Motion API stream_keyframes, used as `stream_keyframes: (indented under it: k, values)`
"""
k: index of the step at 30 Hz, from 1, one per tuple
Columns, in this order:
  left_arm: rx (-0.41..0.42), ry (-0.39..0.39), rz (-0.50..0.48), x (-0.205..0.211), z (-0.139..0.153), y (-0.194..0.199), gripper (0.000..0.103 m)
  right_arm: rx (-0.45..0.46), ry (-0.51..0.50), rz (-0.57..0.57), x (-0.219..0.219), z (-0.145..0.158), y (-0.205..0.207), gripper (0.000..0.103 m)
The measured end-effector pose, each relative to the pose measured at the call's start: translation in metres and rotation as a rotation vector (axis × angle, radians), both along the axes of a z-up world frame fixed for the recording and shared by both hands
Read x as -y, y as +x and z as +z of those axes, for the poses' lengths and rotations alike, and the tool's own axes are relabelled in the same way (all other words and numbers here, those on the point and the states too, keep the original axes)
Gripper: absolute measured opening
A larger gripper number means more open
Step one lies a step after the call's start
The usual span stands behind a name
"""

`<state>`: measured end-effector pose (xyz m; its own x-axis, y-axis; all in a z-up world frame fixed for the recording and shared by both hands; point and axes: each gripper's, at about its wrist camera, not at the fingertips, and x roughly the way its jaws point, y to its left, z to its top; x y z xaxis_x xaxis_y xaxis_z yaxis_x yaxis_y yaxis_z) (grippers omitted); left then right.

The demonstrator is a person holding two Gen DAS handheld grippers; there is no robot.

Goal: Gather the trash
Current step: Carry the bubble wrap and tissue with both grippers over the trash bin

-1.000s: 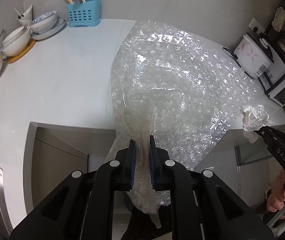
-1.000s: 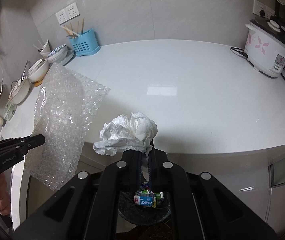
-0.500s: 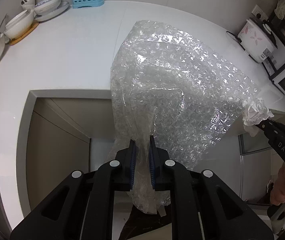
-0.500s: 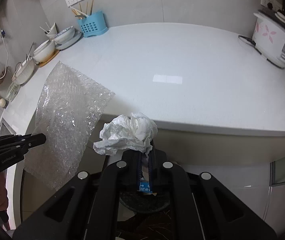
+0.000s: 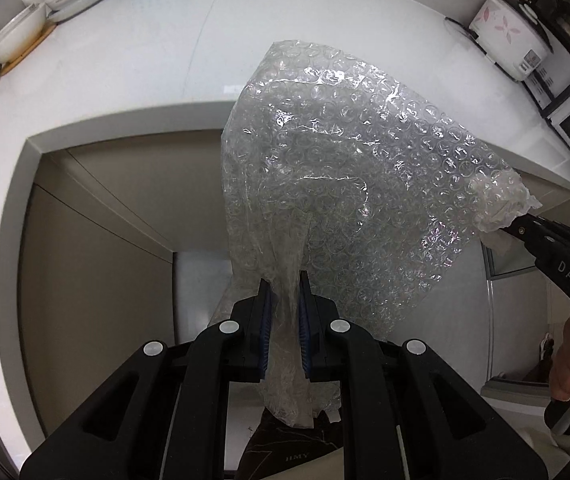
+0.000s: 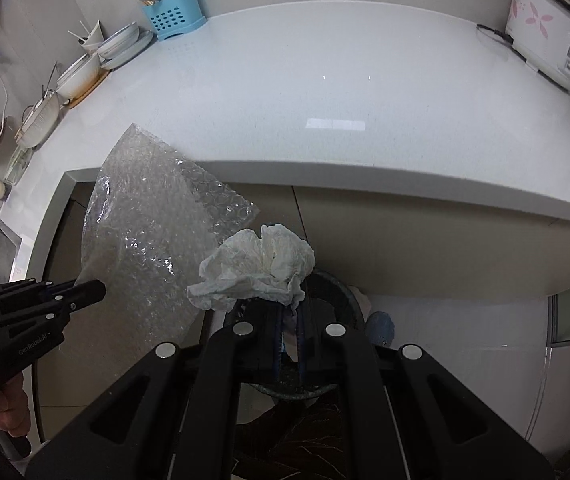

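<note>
Left gripper (image 5: 283, 300) pinches a gathered fold of light, floppy bubble wrap (image 5: 349, 168) fanning beyond its jaws; right gripper (image 6: 291, 312) clamps soft, crushable crumpled tissue (image 6: 261, 268) above a dark bin (image 6: 337, 292).

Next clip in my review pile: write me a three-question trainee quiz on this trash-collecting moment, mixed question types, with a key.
1. What does the left gripper hold?
2. True or false: the crumpled white paper tissue lies on the white countertop.
3. The dark round trash bin appears: A) on the countertop, B) below the right gripper, C) beside the white rice cooker with pink flowers.

Key:
1. The clear bubble wrap sheet, pinched at a gathered edge.
2. False: it is clamped in the right gripper, off the counter.
3. B.
</note>
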<state>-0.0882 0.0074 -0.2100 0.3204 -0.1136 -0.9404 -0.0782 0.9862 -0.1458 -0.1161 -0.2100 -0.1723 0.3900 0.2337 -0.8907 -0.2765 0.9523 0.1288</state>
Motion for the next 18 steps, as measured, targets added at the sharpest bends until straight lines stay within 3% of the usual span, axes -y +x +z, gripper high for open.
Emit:
stream_keyframes:
  k: [18]
  values:
    - [-0.117,0.034,-0.032,0.019,-0.077,0.02,0.011,-0.087,-0.025,0.003,-0.006,-0.067,0.007,0.005]
